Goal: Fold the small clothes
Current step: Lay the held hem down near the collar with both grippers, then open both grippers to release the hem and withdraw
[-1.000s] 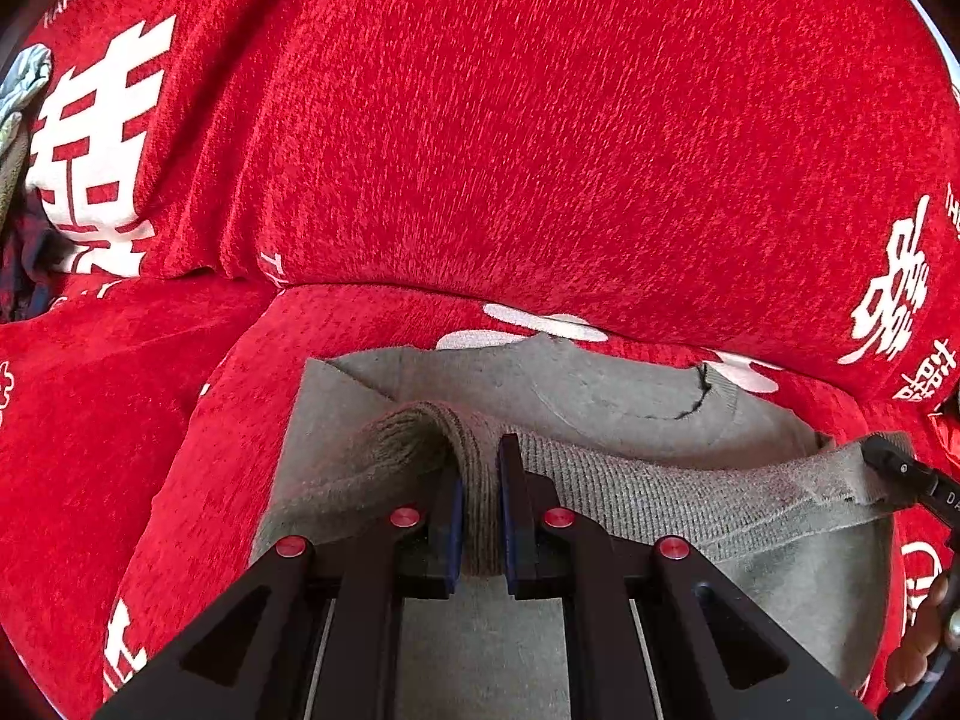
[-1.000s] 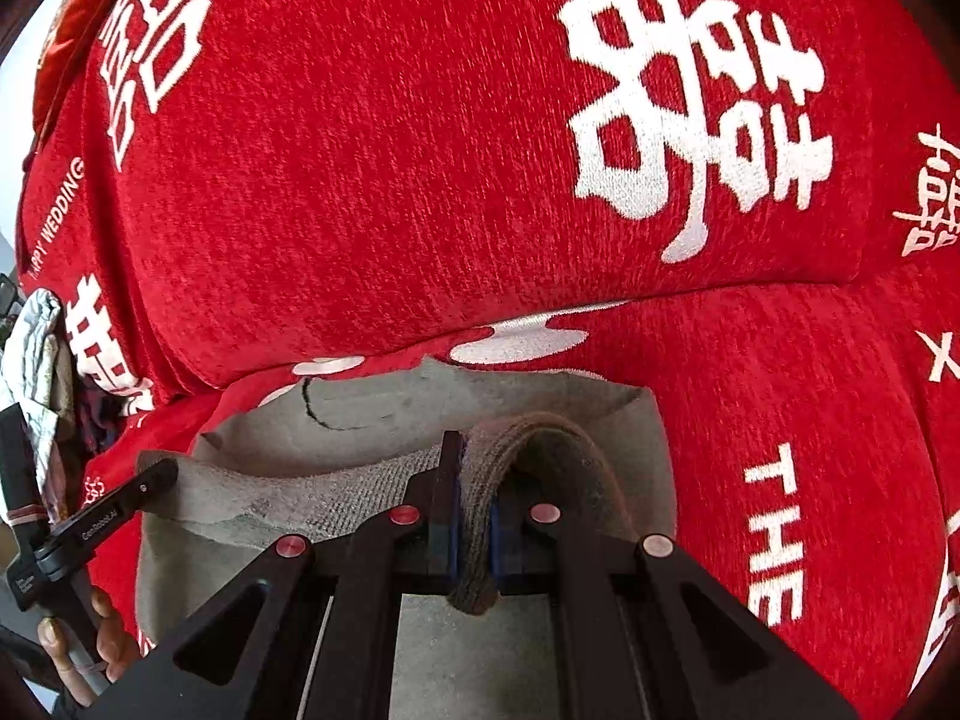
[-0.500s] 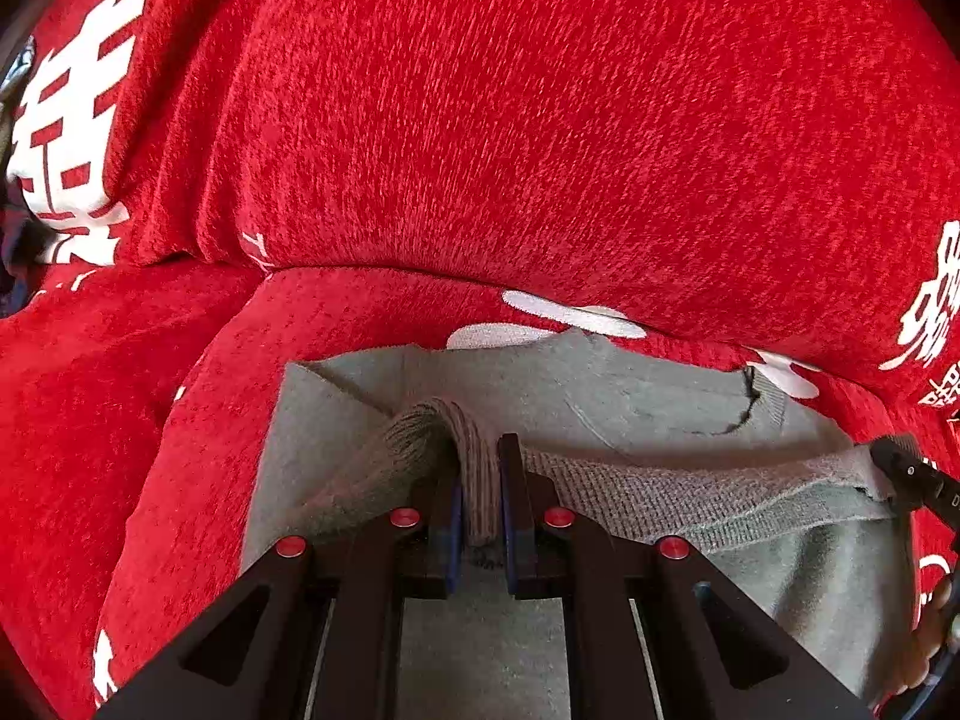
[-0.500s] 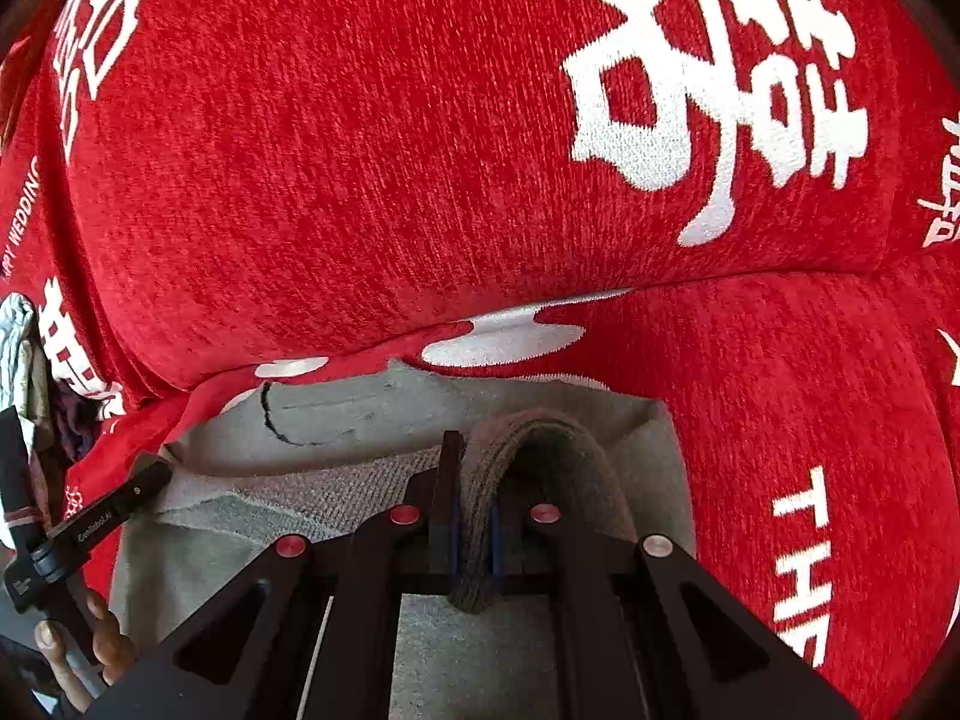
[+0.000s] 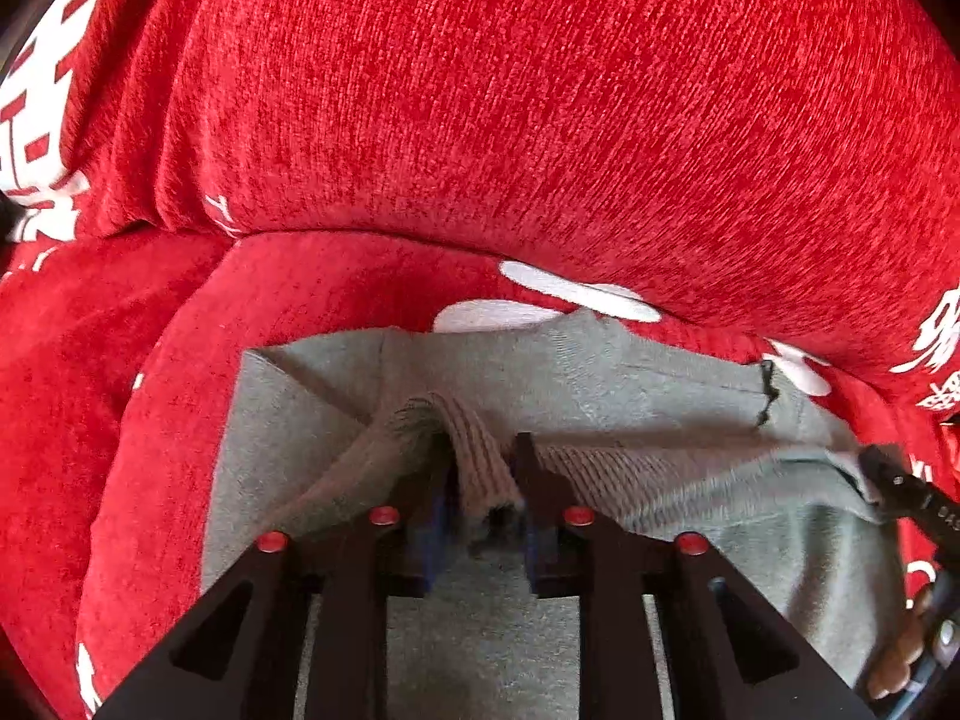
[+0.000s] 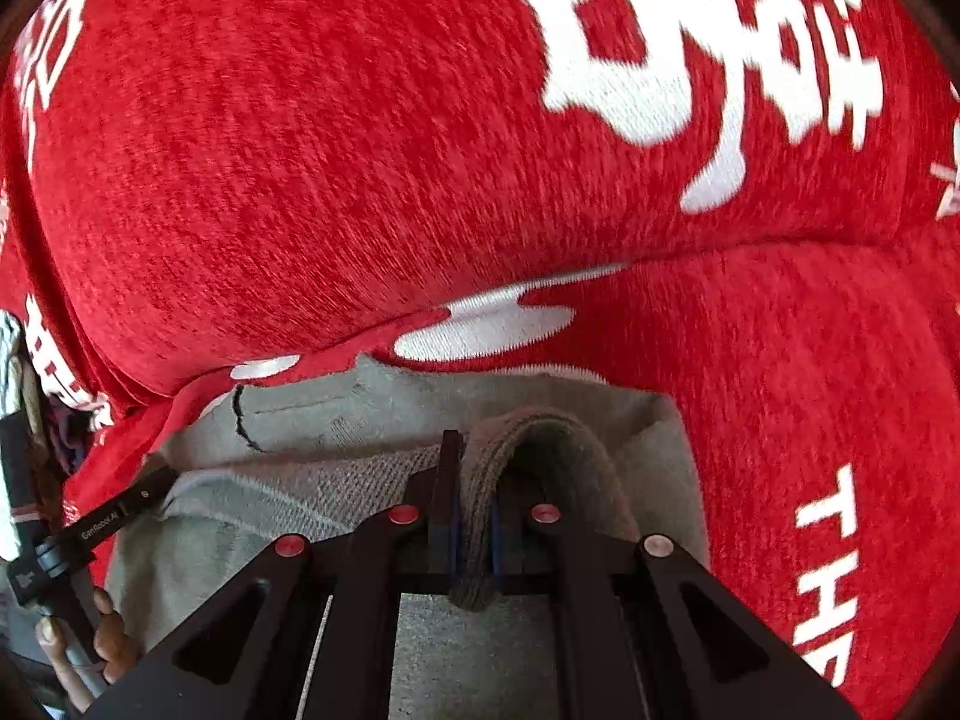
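A grey sweatshirt (image 5: pixel 600 372) lies flat on the red sofa seat (image 5: pixel 312 282), its ribbed hem (image 5: pixel 606 468) carried up over the body toward the collar. My left gripper (image 5: pixel 485 468) has the hem's left end between its jaws; they are opening, and a dark gap shows beside the fabric. In the right wrist view the sweatshirt (image 6: pixel 336 414) shows the same fold. My right gripper (image 6: pixel 474 516) pinches the right end of the ribbed hem (image 6: pixel 540 426), its jaws just starting to ease apart. Each gripper appears at the edge of the other's view: the right gripper (image 5: pixel 900 492) and the left gripper (image 6: pixel 120 516).
The red sofa backrest (image 5: pixel 480 120) with white characters rises right behind the sweatshirt, also filling the right wrist view as the backrest (image 6: pixel 300 150). A person's fingers (image 6: pixel 108 642) hold the left tool. Other clothes (image 6: pixel 12 360) lie at the far left.
Both grippers have sunk toward the seat, bringing the hem down onto the sweatshirt's body. The left jaws have parted from a tight pinch; the right jaws look nearly the same.
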### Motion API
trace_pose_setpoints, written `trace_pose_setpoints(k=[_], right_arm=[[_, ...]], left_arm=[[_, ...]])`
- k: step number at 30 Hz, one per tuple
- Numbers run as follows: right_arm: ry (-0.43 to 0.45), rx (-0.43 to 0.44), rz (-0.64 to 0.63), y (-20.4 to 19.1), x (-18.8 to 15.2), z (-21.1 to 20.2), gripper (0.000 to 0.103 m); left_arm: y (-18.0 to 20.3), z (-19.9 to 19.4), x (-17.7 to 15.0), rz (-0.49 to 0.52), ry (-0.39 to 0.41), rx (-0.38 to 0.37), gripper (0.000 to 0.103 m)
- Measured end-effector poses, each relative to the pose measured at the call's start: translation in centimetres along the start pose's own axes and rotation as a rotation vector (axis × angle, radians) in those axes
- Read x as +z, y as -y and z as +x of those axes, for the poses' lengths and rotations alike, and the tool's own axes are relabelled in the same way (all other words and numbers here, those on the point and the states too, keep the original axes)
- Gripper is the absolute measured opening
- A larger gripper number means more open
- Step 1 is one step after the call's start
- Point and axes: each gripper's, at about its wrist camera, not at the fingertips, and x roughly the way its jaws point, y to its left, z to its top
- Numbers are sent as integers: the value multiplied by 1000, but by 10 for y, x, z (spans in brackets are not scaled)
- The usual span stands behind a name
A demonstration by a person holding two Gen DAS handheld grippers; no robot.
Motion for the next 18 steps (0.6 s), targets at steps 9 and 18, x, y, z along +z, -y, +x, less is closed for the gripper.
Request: trace_pose_setpoints(k=[9, 18], right_arm=[[148, -17, -43, -17, -12, -54, 62], [63, -132, -329, -67, -32, -27, 62]], left_arm=[[-13, -21, 14, -61, -62, -68, 23], [-48, -66, 4, -120, 136, 3, 23]])
